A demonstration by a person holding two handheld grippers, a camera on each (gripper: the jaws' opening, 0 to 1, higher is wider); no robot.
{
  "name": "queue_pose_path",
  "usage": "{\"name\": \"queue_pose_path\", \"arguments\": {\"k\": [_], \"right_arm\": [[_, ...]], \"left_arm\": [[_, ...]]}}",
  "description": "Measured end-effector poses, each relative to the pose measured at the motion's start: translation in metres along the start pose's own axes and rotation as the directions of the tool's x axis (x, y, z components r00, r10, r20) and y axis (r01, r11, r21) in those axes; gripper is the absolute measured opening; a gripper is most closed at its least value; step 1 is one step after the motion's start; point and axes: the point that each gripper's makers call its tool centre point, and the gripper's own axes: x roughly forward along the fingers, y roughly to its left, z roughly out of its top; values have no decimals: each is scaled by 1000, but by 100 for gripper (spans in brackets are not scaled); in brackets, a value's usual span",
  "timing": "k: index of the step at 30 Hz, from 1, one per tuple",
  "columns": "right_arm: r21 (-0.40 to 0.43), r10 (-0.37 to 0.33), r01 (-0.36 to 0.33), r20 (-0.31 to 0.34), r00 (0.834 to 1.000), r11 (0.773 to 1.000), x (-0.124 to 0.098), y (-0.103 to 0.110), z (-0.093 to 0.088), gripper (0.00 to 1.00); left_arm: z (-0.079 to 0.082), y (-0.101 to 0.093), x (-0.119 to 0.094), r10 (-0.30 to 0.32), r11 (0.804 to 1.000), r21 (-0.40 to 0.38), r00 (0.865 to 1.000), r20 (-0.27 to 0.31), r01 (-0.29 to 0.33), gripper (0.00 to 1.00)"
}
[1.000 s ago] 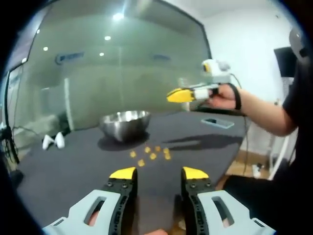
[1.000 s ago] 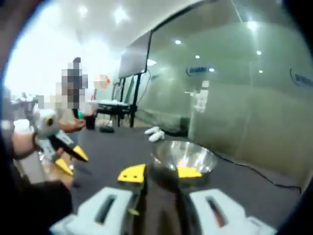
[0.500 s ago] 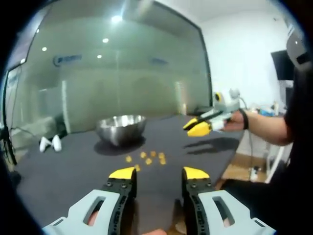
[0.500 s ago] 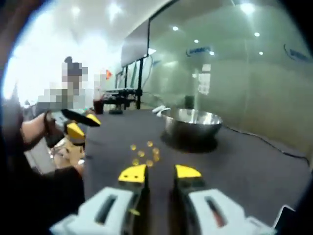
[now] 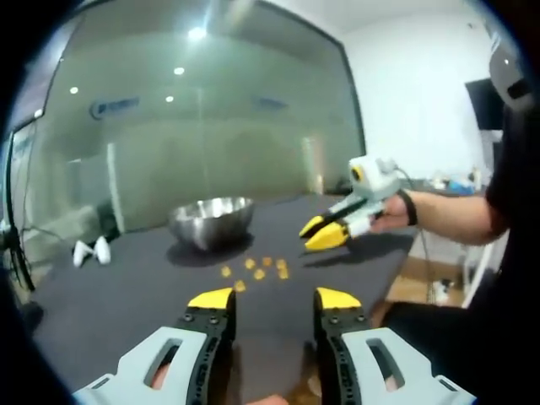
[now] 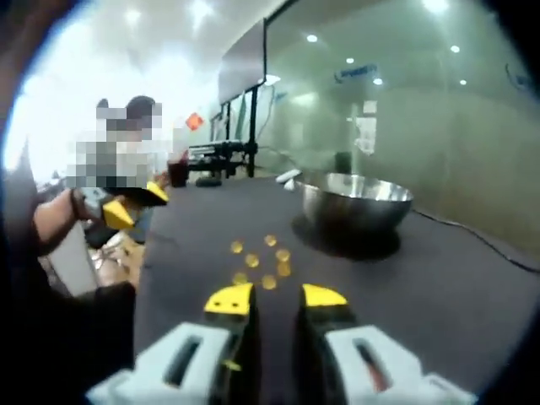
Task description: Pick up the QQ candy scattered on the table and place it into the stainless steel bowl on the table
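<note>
Approach | right gripper (image 6: 276, 298) unclenched, empty — left gripper (image 5: 274, 299) likewise | QQ candies (image 6: 261, 262) near stainless steel bowl (image 6: 357, 201) | descend squarely over one candy — pinch gently.

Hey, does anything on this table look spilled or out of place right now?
Yes: several small orange candies lie loose on the dark table, just in front of the stainless steel bowl rather than in it. The bowl stands upright; nothing looks damaged.

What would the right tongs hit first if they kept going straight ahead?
Most likely the QQ candies scattered on the dark table just past the right tongs; the stainless steel bowl sits farther on and off to the right, though depth is unclear.
</note>
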Motion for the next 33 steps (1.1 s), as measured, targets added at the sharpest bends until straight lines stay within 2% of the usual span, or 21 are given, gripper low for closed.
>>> {"name": "queue_pose_path", "arguments": {"k": [8, 12, 15, 23, 33], "right_arm": [[-6, 31, -31, -45, 999, 999, 31, 1, -8, 21], [-18, 36, -37, -63, 997, 999, 40, 2, -12, 18], [4, 45, -45, -63, 997, 999, 45, 3, -13, 18], [1, 48, -48, -57, 997, 999, 50, 4, -13, 10], [-16, 45, -46, -53, 998, 999, 50, 6, -12, 9]], "left_arm": [[-1, 2, -2, 8, 1000, -3, 1000, 3, -8, 38], [-4, 5, -5, 19, 1000, -3, 1000, -3, -19, 38], [-6, 9, -7, 29, 1000, -11, 1000, -4, -29, 38], [-12, 18, -10, 61, 998, -28, 998, -16, -62, 38], [-17, 22, -11, 70, 997, -35, 997, -21, -71, 38]]}}
